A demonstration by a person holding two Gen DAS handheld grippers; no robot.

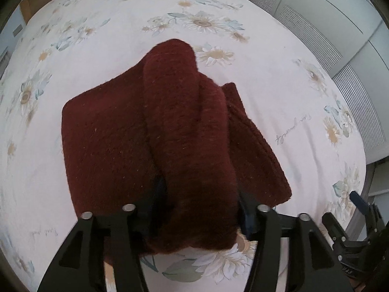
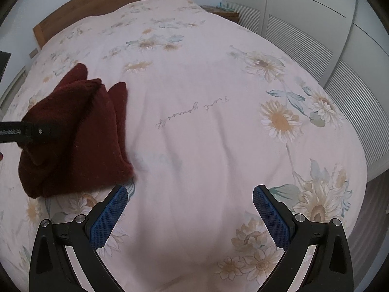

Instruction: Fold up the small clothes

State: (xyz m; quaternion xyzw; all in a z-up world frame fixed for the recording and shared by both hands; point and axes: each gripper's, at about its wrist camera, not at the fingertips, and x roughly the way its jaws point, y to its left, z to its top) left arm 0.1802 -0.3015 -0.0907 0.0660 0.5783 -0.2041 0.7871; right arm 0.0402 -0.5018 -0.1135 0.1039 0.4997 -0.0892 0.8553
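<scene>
Between left tongs (image 1: 197, 209), clamped: maroon knit (image 1: 170, 126); right tongs (image 2: 189, 215) apart, nearby w/o contact.

bedspread (image 2: 194, 77) | grey cursive script printed on it, upside down from here, seems to read "Trust yourself" (image 2: 192, 113) | same script by the dark red garment, left wrist view (image 1: 293, 131) | faint "045"-like digits on black gripper part (image 1: 346, 271), unsure
</scene>
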